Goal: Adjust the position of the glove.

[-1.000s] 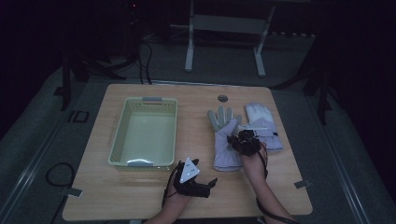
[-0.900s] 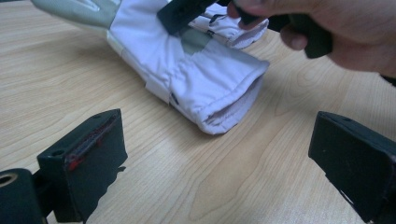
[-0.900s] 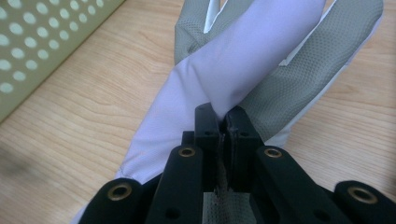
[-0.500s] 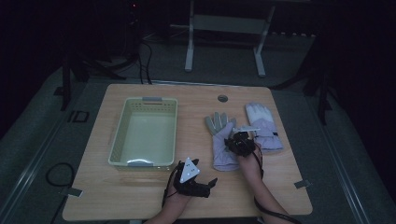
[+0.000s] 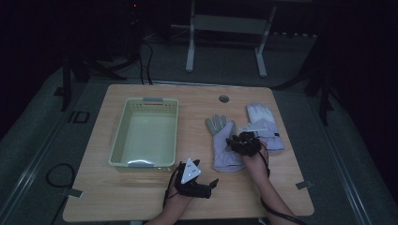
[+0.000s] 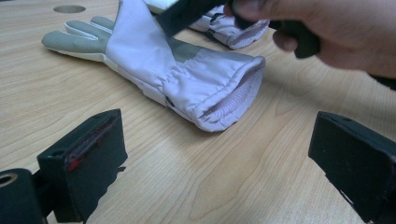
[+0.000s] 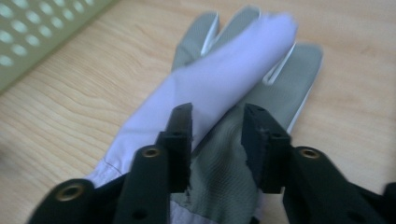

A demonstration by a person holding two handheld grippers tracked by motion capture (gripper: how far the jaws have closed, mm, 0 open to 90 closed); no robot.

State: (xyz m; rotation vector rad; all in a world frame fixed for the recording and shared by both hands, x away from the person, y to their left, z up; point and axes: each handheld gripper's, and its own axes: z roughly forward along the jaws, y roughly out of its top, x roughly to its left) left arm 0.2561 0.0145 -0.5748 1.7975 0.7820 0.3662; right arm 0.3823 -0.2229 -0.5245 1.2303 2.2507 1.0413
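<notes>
Two lilac gloves lie on the wooden table. The nearer glove (image 5: 223, 143) (image 6: 187, 74) (image 7: 233, 74) lies grey palm up with its cuff toward me. My right gripper (image 5: 233, 143) (image 7: 217, 126) hovers low over its palm. Its jaws have just been opening and stand a little apart. A lilac fold of that glove runs up between them and leans on one jaw without being pinched. The second glove (image 5: 263, 122) (image 6: 233, 32) lies just beyond, to the right. My left gripper (image 5: 211, 183) (image 6: 219, 154) rests near the front edge, open wide and empty, facing the cuff.
A pale green perforated basket (image 5: 119, 136) (image 7: 37, 32) stands on the left half of the table with nothing in it. A round cable hole (image 5: 224, 99) sits near the far edge. A person's hand (image 6: 327, 32) holds the right gripper above the gloves.
The right gripper and the nearer glove have shifted slightly left and toward me. The left gripper has stayed where it was.
</notes>
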